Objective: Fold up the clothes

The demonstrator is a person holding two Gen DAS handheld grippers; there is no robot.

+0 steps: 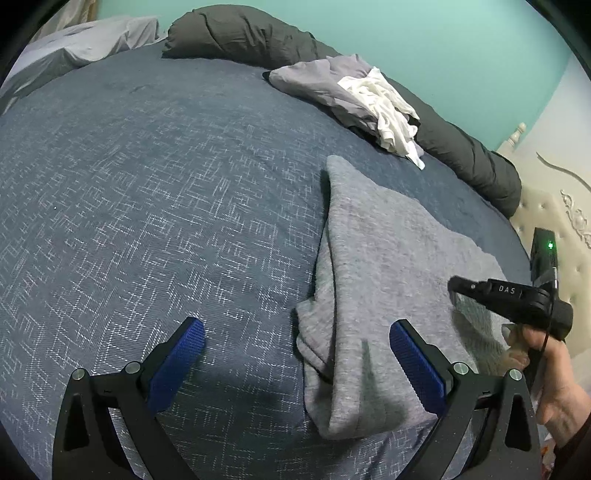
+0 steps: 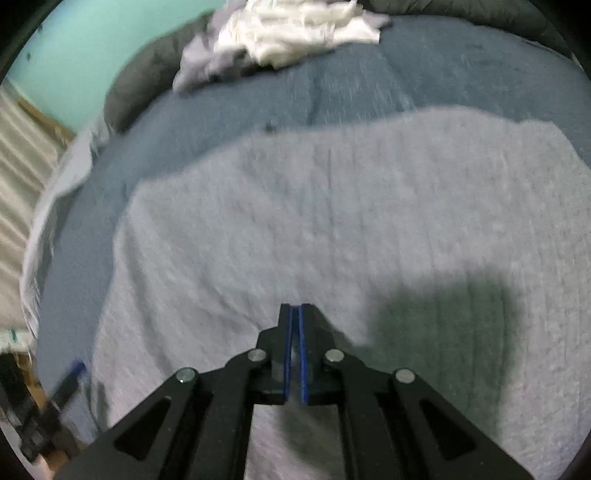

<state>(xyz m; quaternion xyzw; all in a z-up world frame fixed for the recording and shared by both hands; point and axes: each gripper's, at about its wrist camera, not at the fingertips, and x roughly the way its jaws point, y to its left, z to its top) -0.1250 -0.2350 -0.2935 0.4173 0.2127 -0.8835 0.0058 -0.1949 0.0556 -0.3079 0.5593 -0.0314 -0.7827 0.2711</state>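
Note:
A grey knit garment (image 1: 388, 258) lies partly folded on the blue bedspread (image 1: 147, 184), with a thick folded edge on its left side. My left gripper (image 1: 297, 326) hovers open over the garment's near left corner, and its right pad (image 1: 417, 365) is above the cloth. My right gripper (image 1: 453, 288), held by a hand (image 1: 550, 369), sits low over the garment's right part. In the blurred right wrist view, the right gripper (image 2: 295, 310) is shut just above the grey garment (image 2: 332, 206), with no cloth visible between the pads.
A pile of white and lavender clothes (image 1: 369, 99) lies at the far side of the bed against a rolled dark grey duvet (image 1: 258, 33). A cream tufted headboard (image 1: 554, 206) is at the right. Pale bedding (image 1: 92, 40) sits at the far left.

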